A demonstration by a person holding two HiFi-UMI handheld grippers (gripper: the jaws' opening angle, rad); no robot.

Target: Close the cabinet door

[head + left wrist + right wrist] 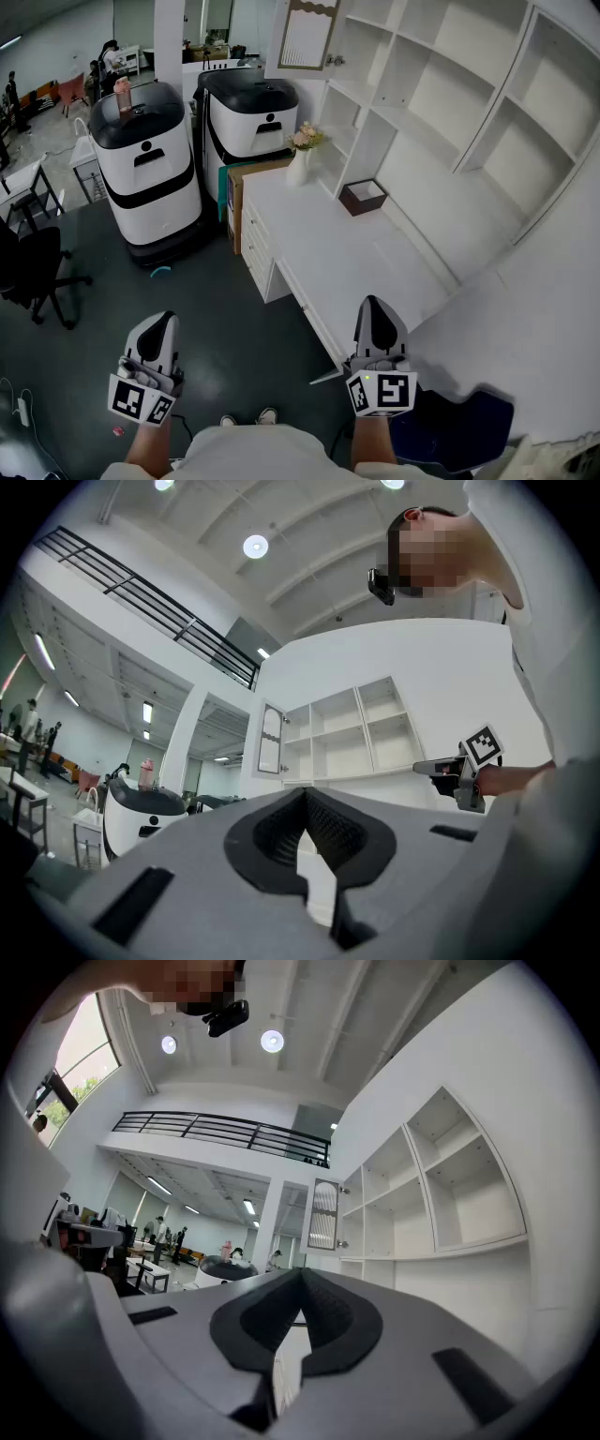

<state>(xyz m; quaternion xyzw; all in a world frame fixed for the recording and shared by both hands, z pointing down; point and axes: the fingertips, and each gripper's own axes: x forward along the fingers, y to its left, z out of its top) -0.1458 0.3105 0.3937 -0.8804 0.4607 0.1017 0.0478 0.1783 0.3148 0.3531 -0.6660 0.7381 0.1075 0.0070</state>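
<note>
The cabinet door (pixel 305 36) hangs open at the far left end of the white wall shelving (pixel 441 94), a framed panel with a small knob on its inner edge. It shows far ahead in the left gripper view (pixel 271 740) and in the right gripper view (pixel 323 1215). My left gripper (pixel 160 323) is low over the dark floor, shut and holding nothing. My right gripper (pixel 375 309) is held over the near corner of the white desk (pixel 356 262), also shut and empty. Both point slightly upward toward the shelving, far from the door. The right gripper (pixel 441 768) shows in the left gripper view.
Two white-and-black machines (pixel 150 159) (pixel 248 112) stand on the floor left of the desk. A vase of flowers (pixel 302 155) and a brown open box (pixel 364 197) sit on the desk. An office chair (pixel 33 267) is at far left; a blue object (pixel 459 431) lies at lower right.
</note>
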